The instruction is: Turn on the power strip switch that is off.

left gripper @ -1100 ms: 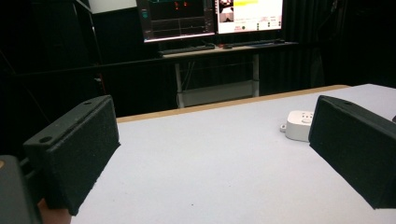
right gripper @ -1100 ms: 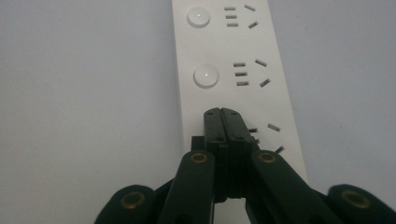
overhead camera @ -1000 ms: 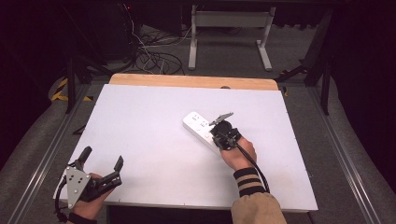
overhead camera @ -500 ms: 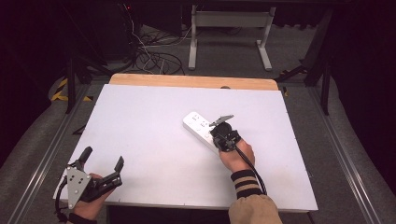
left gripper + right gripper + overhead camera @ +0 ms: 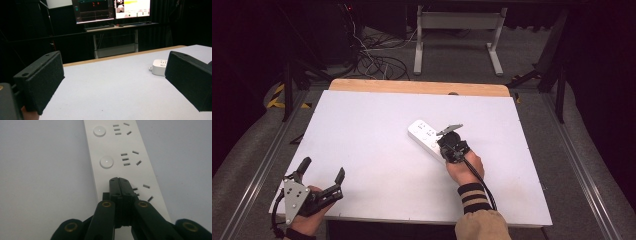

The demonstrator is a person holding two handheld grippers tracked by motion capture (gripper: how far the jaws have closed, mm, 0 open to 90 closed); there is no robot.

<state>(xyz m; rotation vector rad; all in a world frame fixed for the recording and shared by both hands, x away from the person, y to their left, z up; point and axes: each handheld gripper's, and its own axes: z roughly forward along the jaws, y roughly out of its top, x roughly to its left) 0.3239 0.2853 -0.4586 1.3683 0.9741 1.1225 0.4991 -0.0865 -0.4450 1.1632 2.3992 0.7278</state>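
White table (image 5: 362, 130) takes up most of the shot. Power strip (image 5: 428, 137) sits around 2 o'clock of centre. Right gripper (image 5: 119, 180), jaws pinched together, presses down on it; off-centre pressure could skid it. Left gripper (image 5: 321, 170) idles wide open at 7 o'clock.

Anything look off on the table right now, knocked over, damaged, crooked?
Nothing damaged or spilled. The white power strip lies flat but diagonal to the table edges. The right claw, shut, sits over the strip's nearest button position. The left claw is open at the near-left corner.
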